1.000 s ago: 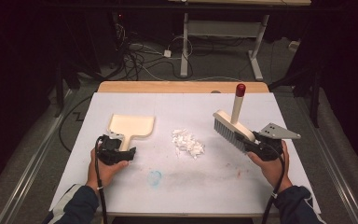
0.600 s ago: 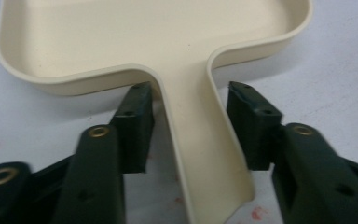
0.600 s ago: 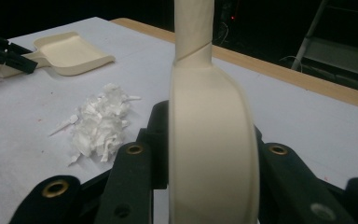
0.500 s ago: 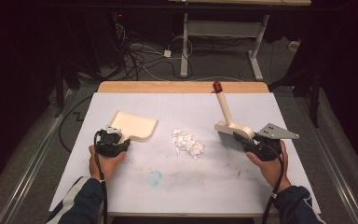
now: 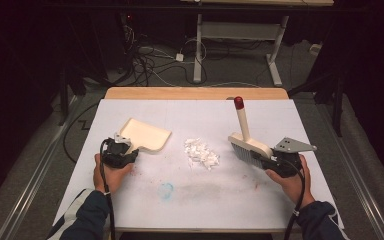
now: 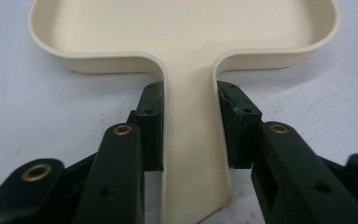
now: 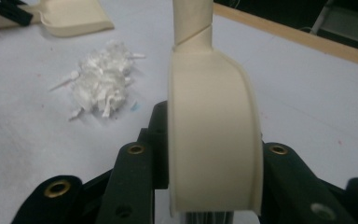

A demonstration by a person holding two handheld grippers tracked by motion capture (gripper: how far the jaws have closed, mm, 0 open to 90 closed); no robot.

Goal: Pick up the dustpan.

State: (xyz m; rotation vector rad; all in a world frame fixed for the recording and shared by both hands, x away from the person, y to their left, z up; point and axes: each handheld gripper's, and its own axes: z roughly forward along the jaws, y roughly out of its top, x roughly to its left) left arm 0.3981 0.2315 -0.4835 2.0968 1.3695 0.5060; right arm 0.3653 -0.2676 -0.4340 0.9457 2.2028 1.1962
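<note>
Between dustpan [image 5: 147,136] and brush [image 5: 250,146], scraps [image 5: 201,153]

This looks like a lab or a test room, not a home; the work table [image 5: 130,210] is covered with a white sheet that carries faint red and blue stains, and its wooden edge [image 5: 195,93] shows at the far side; around it the room is dark, with black curtains; on the grey floor behind lie many loose cables [image 5: 145,57] and a plug; a second desk with white metal legs [image 5: 198,55] stands at the back; nothing here looks domestic.
</note>
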